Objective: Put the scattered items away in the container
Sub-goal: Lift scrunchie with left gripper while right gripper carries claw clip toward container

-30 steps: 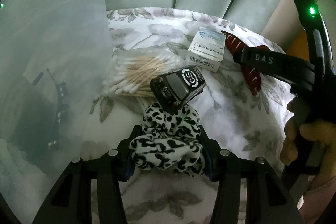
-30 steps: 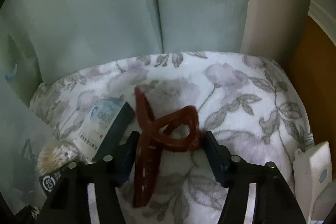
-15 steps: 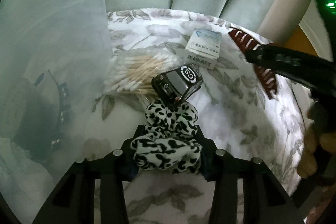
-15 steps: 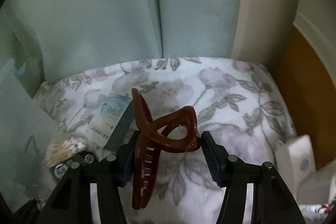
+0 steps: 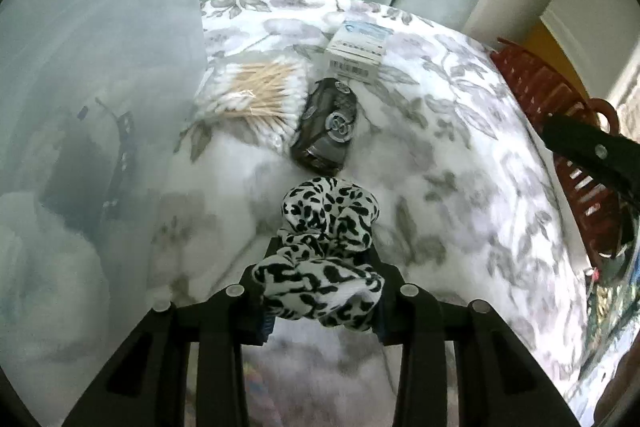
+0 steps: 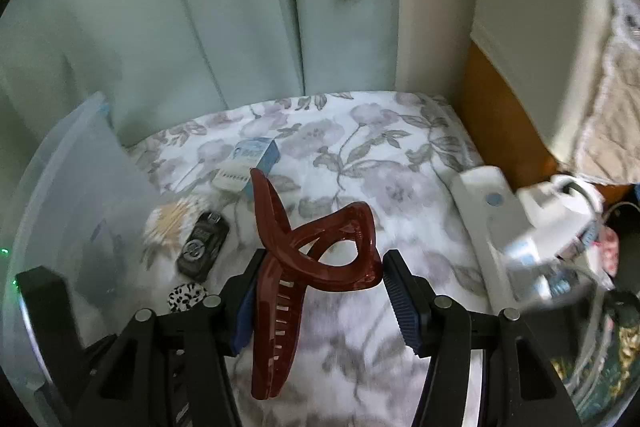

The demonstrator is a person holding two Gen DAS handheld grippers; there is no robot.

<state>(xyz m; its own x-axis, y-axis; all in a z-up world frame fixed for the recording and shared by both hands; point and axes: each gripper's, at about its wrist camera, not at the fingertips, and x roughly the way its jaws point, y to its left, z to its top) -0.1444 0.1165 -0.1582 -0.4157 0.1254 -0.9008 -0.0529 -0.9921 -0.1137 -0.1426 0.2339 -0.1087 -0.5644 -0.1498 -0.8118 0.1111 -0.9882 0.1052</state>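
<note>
My left gripper (image 5: 320, 287) is shut on a black-and-white leopard scrunchie (image 5: 324, 255) and holds it above the floral cloth. My right gripper (image 6: 320, 291) is shut on a dark red hair claw (image 6: 316, 255), also lifted; the claw shows at the right edge of the left wrist view (image 5: 560, 143). On the cloth lie a bag of cotton swabs (image 5: 256, 95), a black car key (image 5: 326, 127) and a small white-and-blue box (image 5: 358, 49). A clear plastic container (image 6: 76, 195) stands at the left, its wall filling the left of the left wrist view (image 5: 100, 147).
Pale green curtains (image 6: 224, 7) hang behind the floral-covered surface (image 6: 360, 163). A white power strip (image 6: 492, 211) with plugs lies at the right edge, beside an orange wooden panel (image 6: 504, 123). Cluttered items sit at the far right.
Both grippers have risen with their items; the scrunchie has come off the car key and the claw is off the cloth. The right gripper has swung so the container shows at its left.
</note>
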